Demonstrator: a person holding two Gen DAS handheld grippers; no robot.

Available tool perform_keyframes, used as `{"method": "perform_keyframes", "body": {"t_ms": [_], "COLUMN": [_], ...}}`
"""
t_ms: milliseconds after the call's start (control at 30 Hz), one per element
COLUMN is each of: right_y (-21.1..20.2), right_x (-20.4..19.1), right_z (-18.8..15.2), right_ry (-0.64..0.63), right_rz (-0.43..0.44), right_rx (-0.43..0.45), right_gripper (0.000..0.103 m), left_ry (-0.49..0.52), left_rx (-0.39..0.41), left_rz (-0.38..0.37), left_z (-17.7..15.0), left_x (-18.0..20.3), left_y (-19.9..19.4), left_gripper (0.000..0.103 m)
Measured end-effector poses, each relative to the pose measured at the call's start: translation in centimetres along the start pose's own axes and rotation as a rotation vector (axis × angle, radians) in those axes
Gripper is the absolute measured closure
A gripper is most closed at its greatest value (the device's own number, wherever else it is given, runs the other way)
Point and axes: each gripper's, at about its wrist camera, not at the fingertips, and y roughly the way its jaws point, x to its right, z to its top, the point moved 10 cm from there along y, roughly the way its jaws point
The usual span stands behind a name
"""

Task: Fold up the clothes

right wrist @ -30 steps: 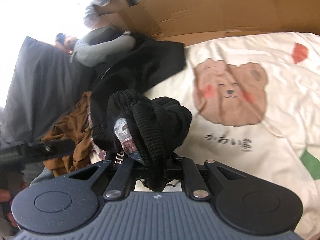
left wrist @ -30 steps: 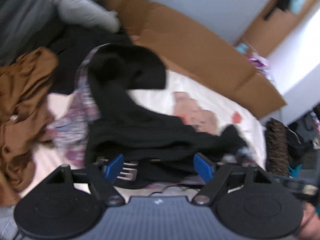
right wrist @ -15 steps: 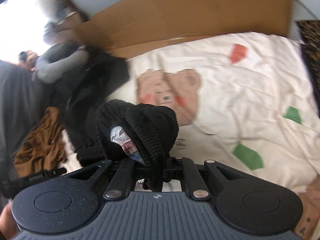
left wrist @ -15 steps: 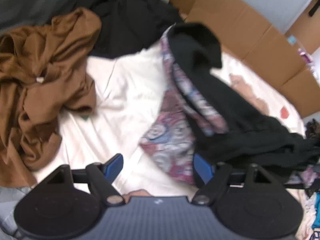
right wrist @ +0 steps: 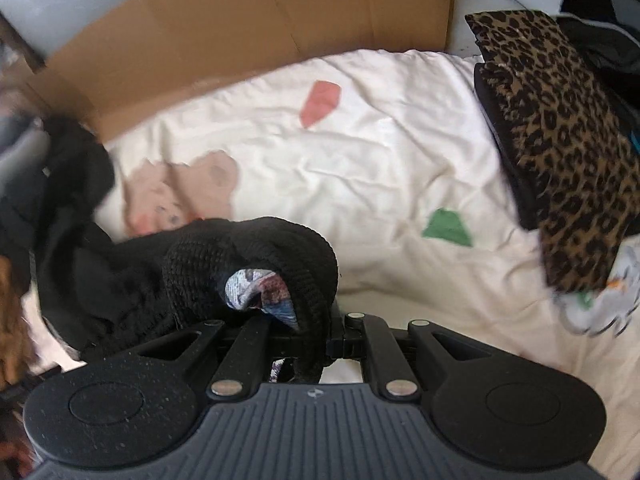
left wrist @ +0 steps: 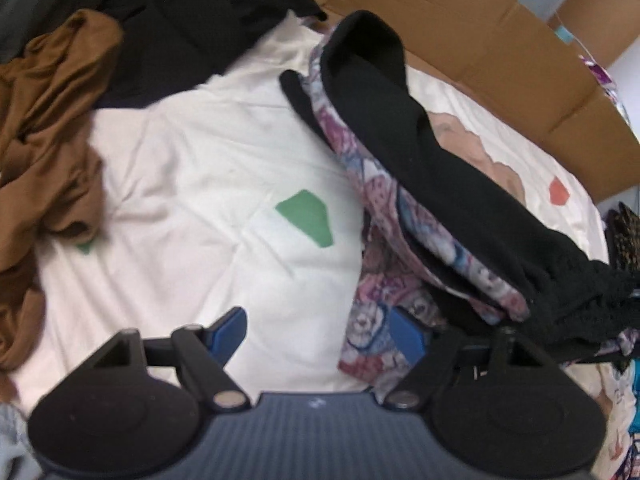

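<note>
Black knit garment (right wrist: 248, 264) with a paisley-print lining bunched in the right claw (right wrist: 316, 340), whose jaws are pinched nearly together on a fold of it; fabric wraps over the fingers and hides the pads. Left claw (left wrist: 320, 328) stands wide apart over the bed sheet (left wrist: 208, 160), nothing between the blue pads; the printed lining lies just beside its right finger (left wrist: 406, 336), contact not clear. Garment (left wrist: 420, 168) lies partly draped on the sheet, partly lifted toward the right claw. Long axis runs, in the left wrist view, from a far end near the cardboard (left wrist: 460, 28) down to the gripped end at lower right; far end points toward the cardboard, near end toward the right claw. Progress judged early for this piece: stretched out, not laid flat, no neat fold visible. Leopard-print item (right wrist: 560, 140) looks already folded on a stack at the bed's edge. Brown garment (left wrist: 44, 128) and dark clothes (left wrist: 192, 12) sit crumpled, apparently unfolded.
</note>
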Motion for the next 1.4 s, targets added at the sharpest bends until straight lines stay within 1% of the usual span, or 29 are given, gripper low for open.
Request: {"method": "perform_keyframes", "body": {"t_ms": [100,167,200,300,367,433,500,567,600,700,800,900,967,1000,1033,1067,1100,1133,1200,1300,1400], "right_y": [1.1,2.1,2.5,3.8,4.0,4.6,5.2,5.9,6.2,6.9,7.8,8.5,8.8,8.9,9.0,8.7,8.5,8.2,7.7,6.7,5.7], "right_x": [1.1,1.3,1.1,-0.7,-1.2,-0.9,-0.1,0.8,1.3,2.7,4.3,5.3,5.7,5.9,6.2,6.2,6.1,6.1,6.0,6.0,6.2], "right_z": [1.0,2.1,2.5,2.8,2.9,3.0,2.8,2.7,2.6,2.2,2.2,2.1,1.7,1.4,1.1,0.8,0.5,0.2,-0.2,-0.5,0.1], "right_ry": [-0.057,-0.134,-0.194,-0.484,-0.565,-0.591,-0.594,-0.564,-0.546,-0.491,-0.44,-0.411,-0.397,-0.38,-0.364,-0.368,-0.372,-0.376,-0.392,-0.412,-0.426], "right_rz": [-0.039,-0.059,-0.07,-0.086,-0.07,-0.052,-0.038,-0.014,0.002,0.031,0.036,0.028,0.032,0.029,0.027,0.038,0.049,0.06,0.076,0.095,0.107], "right_rx": [-0.057,-0.097,-0.122,-0.215,-0.245,-0.268,-0.276,-0.271,-0.265,-0.242,-0.207,-0.145,-0.116,-0.108,-0.101,-0.089,-0.077,-0.065,-0.045,-0.024,0.007], "right_gripper": [0.098,0.098,0.098,0.097,0.097,0.097,0.097,0.097,0.097,0.097,0.096,0.095,0.09,0.082,0.078,0.077,0.069,0.064,0.06,0.059,0.059], "left_ry": [0.021,0.027,0.034,0.082,0.119,0.161,0.21,0.271,0.29,0.388,0.553,0.692,0.766,0.802,0.818,0.833,0.843,0.857,0.907,1.002,1.108], "left_rx": [0.006,0.013,0.016,0.009,0.006,0.006,0.015,0.036,0.036,0.034,0.034,0.021,0.03,0.034,0.027,0.02,0.014,0.009,-0.001,-0.015,-0.026], "left_rz": [0.001,-0.007,-0.008,-0.004,0.004,0.026,0.055,0.075,0.059,0.016,0.027,0.038,0.047,0.051,0.046,0.039,0.032,0.025,0.022,0.031,0.049], "left_z": [0.2,0.5,0.7,1.2,1.4,1.8,2.2,2.8,3.0,3.3,3.0,2.5,2.2,2.1,2.0,2.0,2.0,2.0,2.0,1.8,1.4], "left_x": [0.9,1.4,1.6,2.1,2.3,2.4,2.5,2.9,3.4,4.9,6.7,8.3,9.3,9.8,10.1,10.4,10.6,10.9,11.5,12.7,14.0], "left_y": [0.7,0.9,1.0,1.7,2.2,2.6,2.9,2.9,2.8,2.4,2.2,2.2,1.7,1.5,1.2,0.9,0.7,0.4,-0.1,-0.1,0.3], "left_gripper": [0.023,0.023,0.023,0.023,0.023,0.023,0.023,0.023,0.023,0.023,0.023,0.023,0.023,0.023,0.023,0.023,0.023,0.023,0.023,0.023,0.023]}}
